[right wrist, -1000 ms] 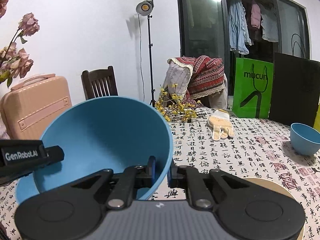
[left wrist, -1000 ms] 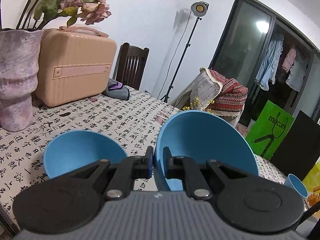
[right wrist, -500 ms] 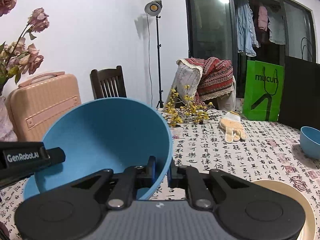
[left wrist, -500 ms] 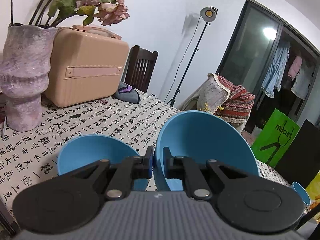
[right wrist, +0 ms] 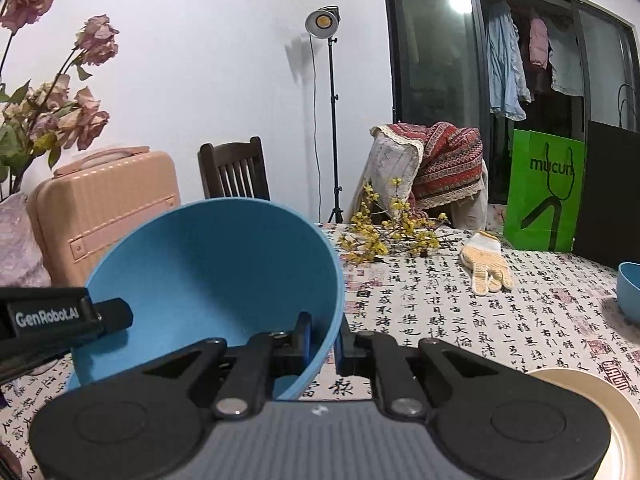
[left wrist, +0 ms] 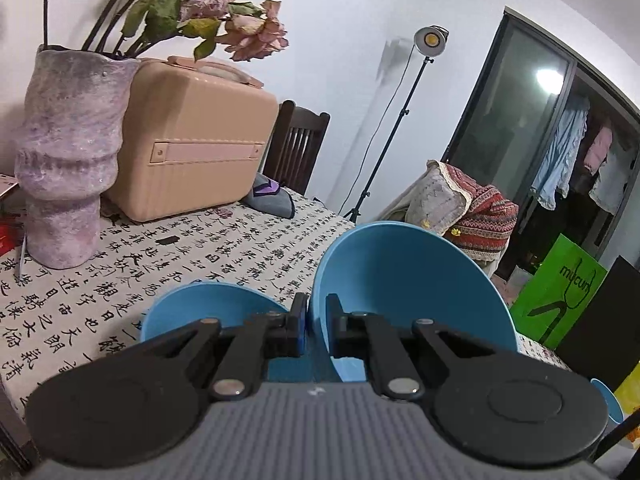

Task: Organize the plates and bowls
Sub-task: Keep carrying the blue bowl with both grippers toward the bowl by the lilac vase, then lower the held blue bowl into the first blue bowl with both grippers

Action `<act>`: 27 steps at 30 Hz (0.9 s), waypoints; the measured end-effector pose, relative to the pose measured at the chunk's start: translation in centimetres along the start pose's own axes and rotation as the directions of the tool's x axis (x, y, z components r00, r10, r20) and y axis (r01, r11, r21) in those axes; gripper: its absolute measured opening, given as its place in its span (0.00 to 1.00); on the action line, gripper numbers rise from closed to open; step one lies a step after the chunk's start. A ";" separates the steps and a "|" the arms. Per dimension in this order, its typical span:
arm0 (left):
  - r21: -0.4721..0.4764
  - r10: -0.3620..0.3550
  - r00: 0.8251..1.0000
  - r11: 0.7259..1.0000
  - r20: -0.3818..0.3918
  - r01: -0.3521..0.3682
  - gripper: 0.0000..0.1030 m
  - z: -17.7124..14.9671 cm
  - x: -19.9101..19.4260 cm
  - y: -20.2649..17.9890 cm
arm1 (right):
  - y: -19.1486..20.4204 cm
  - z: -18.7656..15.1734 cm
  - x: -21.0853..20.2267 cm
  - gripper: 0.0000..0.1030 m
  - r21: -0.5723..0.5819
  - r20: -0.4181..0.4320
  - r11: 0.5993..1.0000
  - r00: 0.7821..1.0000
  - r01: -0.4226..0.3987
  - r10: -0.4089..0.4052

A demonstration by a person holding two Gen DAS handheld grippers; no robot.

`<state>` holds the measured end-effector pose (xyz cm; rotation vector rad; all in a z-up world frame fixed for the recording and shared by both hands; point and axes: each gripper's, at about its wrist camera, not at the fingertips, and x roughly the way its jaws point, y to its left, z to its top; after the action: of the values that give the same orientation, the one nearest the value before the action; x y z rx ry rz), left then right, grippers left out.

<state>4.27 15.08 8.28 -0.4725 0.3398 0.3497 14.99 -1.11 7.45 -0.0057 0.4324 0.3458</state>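
Note:
A large blue bowl (left wrist: 400, 272) hangs tilted above the table, held at two places on its rim. My left gripper (left wrist: 316, 320) is shut on its rim in the left wrist view. In the right wrist view my right gripper (right wrist: 322, 336) is shut on the rim of the same bowl (right wrist: 208, 272), and the left gripper (right wrist: 60, 320) reaches in at its left edge. A second blue bowl (left wrist: 208, 312) sits on the table just left of and below the held one. A small blue bowl (right wrist: 630, 292) stands far right, and a cream plate (right wrist: 592, 400) lies near the front right.
A purple vase (left wrist: 68, 160) with dried flowers and a peach suitcase (left wrist: 192, 140) stand at the table's left rear. Yellow flower sprigs (right wrist: 384, 236) and a knitted glove (right wrist: 484, 264) lie mid-table. The cloth (left wrist: 240, 240) is printed with calligraphy. Chairs stand behind.
Both grippers have carried the large bowl leftward, toward the vase. The blue bowl on the table now sits closer under the left gripper. Both grips are unchanged.

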 end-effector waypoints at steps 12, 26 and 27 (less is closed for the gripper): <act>-0.025 0.028 1.000 0.999 0.014 -0.027 0.10 0.9 0.2 1.9 | 2.0 0.3 0.8 0.11 -0.017 0.003 0.999 0.999 -0.037 0.037; -0.046 0.060 0.997 0.997 0.042 -0.058 0.10 2.0 0.1 4.0 | 4.6 0.5 1.7 0.11 -0.035 0.007 0.996 0.997 -0.081 0.081; -0.047 0.062 0.997 0.997 0.045 -0.060 0.10 2.0 0.0 4.1 | 4.8 0.5 1.7 0.11 -0.035 0.008 0.996 0.996 -0.084 0.084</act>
<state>3.14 19.46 8.39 -0.4991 0.3024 0.4277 15.09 3.99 7.53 -0.0199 0.4182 0.4357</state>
